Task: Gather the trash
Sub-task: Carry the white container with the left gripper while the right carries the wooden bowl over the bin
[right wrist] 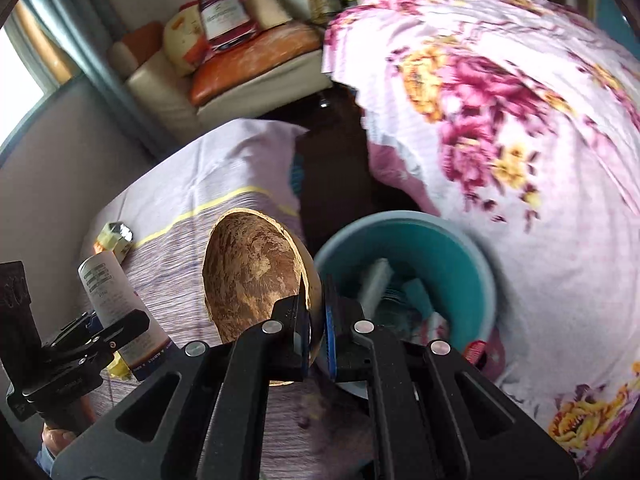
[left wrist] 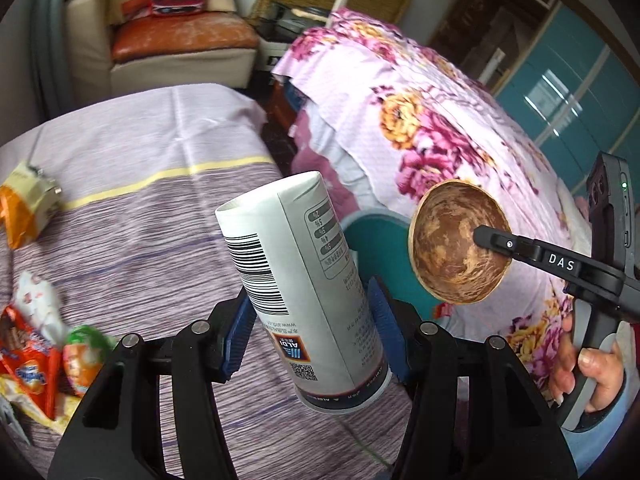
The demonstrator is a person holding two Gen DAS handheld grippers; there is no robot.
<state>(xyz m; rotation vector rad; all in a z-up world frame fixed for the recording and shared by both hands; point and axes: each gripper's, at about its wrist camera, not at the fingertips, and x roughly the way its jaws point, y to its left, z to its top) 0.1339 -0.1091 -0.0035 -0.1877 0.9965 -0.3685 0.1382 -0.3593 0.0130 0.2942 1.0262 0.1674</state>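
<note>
The left gripper (left wrist: pixel 310 332) has its jaws about half open and clamped on a white paper cup (left wrist: pixel 304 280), blue pads pressing both sides; the cup is tilted, its open mouth pointing up and away, and its inside cannot be seen. The right gripper (right wrist: pixel 316 320) has its jaws pinched almost shut on the rim of a brown coconut shell half (right wrist: pixel 256 276), whose hollow faces the left camera and holds nothing visible. Both pieces are held in the air above a purple striped surface (left wrist: pixel 152 208). Just beside the shell stands a teal bin (right wrist: pixel 440 248) between that surface and a floral-covered bed (right wrist: pixel 520 120); blurred scraps, one pale and boxy, lie inside it. A juice carton (left wrist: pixel 28 204) and a heap of snack wrappers (left wrist: pixel 36 352) lie on the surface at the left. A hand (left wrist: pixel 588 372) wraps the right gripper's handle, fingers curled, both tools angled steeply downward.
</note>
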